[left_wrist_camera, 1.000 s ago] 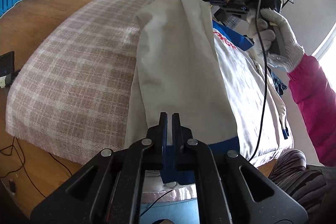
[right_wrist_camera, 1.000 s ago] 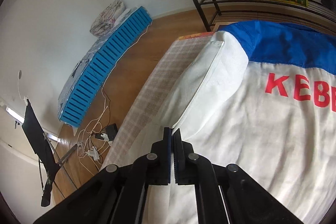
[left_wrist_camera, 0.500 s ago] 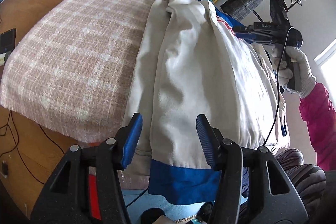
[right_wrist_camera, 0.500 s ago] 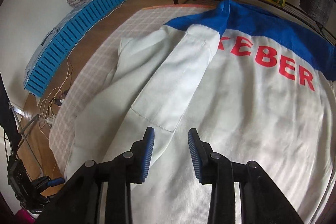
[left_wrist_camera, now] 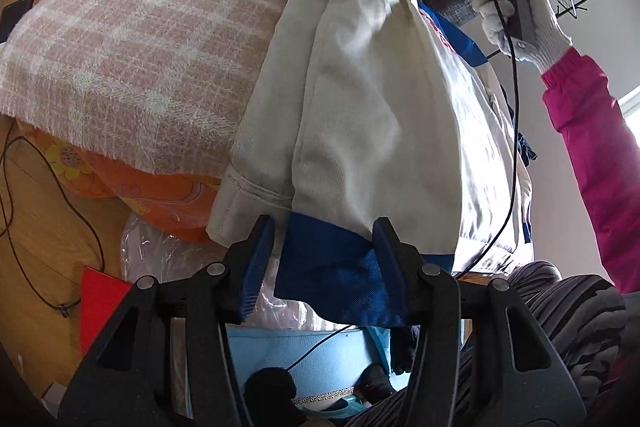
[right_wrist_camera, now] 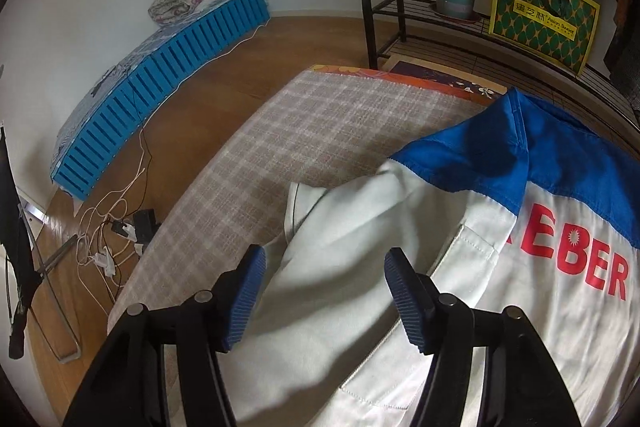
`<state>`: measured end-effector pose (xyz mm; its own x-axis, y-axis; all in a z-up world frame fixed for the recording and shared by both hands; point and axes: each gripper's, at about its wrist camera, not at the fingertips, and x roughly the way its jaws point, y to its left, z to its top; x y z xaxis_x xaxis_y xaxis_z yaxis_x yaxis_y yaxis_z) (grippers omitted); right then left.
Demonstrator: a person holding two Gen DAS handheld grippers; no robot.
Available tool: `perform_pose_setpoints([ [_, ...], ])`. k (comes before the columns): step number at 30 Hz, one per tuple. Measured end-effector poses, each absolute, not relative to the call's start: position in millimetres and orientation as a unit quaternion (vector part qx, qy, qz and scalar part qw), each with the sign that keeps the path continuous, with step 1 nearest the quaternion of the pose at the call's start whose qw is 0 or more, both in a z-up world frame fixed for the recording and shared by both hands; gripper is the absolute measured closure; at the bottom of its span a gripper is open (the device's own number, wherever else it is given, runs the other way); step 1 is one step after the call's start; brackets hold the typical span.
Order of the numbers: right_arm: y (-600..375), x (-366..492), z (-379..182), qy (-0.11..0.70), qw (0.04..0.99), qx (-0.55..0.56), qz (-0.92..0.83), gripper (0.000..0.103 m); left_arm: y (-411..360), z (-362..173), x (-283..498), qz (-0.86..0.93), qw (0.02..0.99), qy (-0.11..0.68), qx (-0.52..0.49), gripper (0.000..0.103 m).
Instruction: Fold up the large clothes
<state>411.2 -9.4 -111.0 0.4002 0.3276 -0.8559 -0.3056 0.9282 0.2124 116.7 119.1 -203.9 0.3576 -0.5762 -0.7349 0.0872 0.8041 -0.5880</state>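
Lying creased on woven plaid blanket [left_wrist_camera: 140,39]: white twill jacket [left_wrist_camera: 360,115] | blue cuff [left_wrist_camera: 332,267] between parted left fingers [left_wrist_camera: 256,267] | right fingers [right_wrist_camera: 246,297] released

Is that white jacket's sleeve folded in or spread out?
Folded in: the sleeve lies lengthwise on top of the white jacket.

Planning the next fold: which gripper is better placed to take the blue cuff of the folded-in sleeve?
Left. The left gripper has its open jaws on either side of the blue cuff; the right gripper hangs open over the white jacket near the shoulder.
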Motion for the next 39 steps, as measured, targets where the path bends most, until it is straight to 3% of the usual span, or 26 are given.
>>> perform_pose_setpoints([
  [1, -3.2, 417.7, -114.7, 0.517, 0.835, 0.01, 0.187, 0.038, 117.6, -204.3, 115.8, -0.213, 0.789, 0.528, -0.23, 0.065],
  [7, 44.1, 443.3, -140.0, 0.527, 0.832, -0.055, 0.166, 0.033, 112.1, -201.0, 114.7, -0.226, 0.794, 0.521, -0.218, 0.089],
  [10, 60.5, 451.4, -154.3, 0.531, 0.828, -0.095, 0.154, 0.036, 109.3, -196.2, 113.4, -0.229, 0.799, 0.515, -0.207, 0.095],
  [11, 64.8, 453.4, -159.3, 0.533, 0.825, -0.11, 0.149, 0.041, 108.7, -194.4, 112.9, -0.23, 0.802, 0.513, -0.203, 0.095],
  [12, 67.7, 454.8, -164.1, 0.537, 0.822, -0.125, 0.145, 0.066, 108.3, -192.4, 112.3, -0.231, 0.804, 0.51, -0.2, 0.096],
  [13, 69.6, 456.4, -168.5, 0.542, 0.817, -0.133, 0.142, 0.085, 108.7, -190.4, 112.0, -0.232, 0.805, 0.508, -0.2, 0.097],
  [14, 69.5, 458.3, -170.3, 0.545, 0.815, -0.13, 0.146, 0.085, 109.6, -188.4, 111.7, -0.233, 0.807, 0.505, -0.2, 0.098],
  [16, 68.6, 460.4, -167.3, 0.538, 0.82, -0.131, 0.145, 0.095, 112.3, -183.0, 109.3, -0.234, 0.812, 0.497, -0.199, 0.099],
  [19, 65.9, 467.9, -156.7, 0.529, 0.828, -0.117, 0.145, 0.098, 120.7, -173.6, 106.7, -0.229, 0.82, 0.486, -0.198, 0.099],
  [24, 62.9, 493.1, -144.1, 0.518, 0.842, -0.058, 0.137, 0.099, 138.1, -165.0, 105.1, -0.19, 0.84, 0.473, -0.188, 0.1],
  [30, 85.9, 499.4, -189.5, 0.536, 0.831, -0.075, 0.129, 0.098, 138.6, -194.2, 116.2, -0.164, 0.832, 0.5, -0.175, 0.1],
  [32, 81.3, 496.2, -189.6, 0.534, 0.833, -0.071, 0.123, 0.083, 137.8, -200.3, 118.0, -0.167, 0.827, 0.506, -0.182, 0.1],
  [33, 75.8, 493.7, -183.6, 0.531, 0.835, -0.061, 0.127, 0.068, 137.6, -200.2, 118.0, -0.17, 0.825, 0.508, -0.182, 0.1],
  [39, 28.7, 444.3, -129.4, 0.503, 0.843, -0.026, 0.189, 0.066, 148.4, -187.2, 113.1, -0.162, 0.829, 0.496, -0.199, 0.093],
])
